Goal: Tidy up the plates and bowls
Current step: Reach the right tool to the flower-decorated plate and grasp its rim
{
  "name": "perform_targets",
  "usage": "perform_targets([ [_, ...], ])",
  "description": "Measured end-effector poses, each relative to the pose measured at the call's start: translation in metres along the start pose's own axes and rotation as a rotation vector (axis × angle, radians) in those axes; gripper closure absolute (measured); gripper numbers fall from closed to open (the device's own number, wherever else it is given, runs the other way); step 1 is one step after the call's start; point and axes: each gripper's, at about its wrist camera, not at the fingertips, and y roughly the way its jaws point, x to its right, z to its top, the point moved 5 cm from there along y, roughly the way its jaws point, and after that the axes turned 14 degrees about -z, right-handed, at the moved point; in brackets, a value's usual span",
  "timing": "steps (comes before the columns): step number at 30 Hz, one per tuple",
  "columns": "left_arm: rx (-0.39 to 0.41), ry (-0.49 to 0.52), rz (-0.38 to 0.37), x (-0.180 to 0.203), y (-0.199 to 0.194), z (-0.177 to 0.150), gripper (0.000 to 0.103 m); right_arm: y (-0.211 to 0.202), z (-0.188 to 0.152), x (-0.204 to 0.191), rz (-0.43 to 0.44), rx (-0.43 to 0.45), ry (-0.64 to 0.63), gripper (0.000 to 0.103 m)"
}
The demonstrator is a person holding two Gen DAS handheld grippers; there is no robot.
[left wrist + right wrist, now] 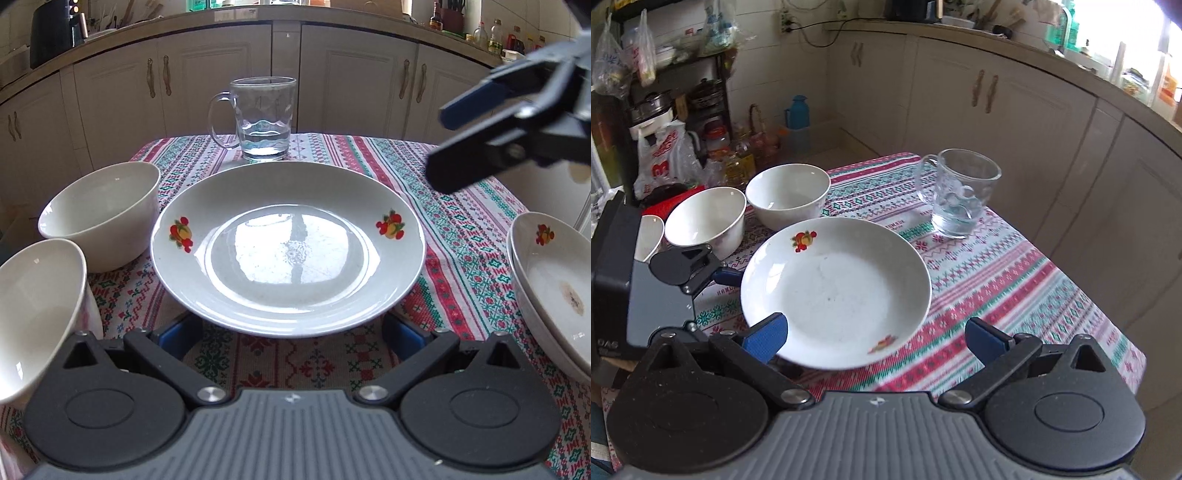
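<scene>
Although two plates [554,280] are already stacked at the right, one plate [288,247] lies alone mid-table and three bowls [705,218] remain unstacked at the left. Both the left gripper [291,332] and right gripper [877,338] are held open, gripping nothing.

The plate [288,247] covers the left claw's fingertips [173,334], so can't tell if they touch it. Stacked plates [554,288] at the table's right edge get cropped, same with the nearest bowl [37,314].
</scene>
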Motion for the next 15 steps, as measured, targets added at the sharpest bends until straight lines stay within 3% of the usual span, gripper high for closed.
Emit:
perform_targets([
  [15, 0.016, 0.006, 0.009, 0.001, -0.002, -0.002, 0.0, 0.09, 0.046, 0.0, 0.206, -0.077, -0.095, 0.001],
])
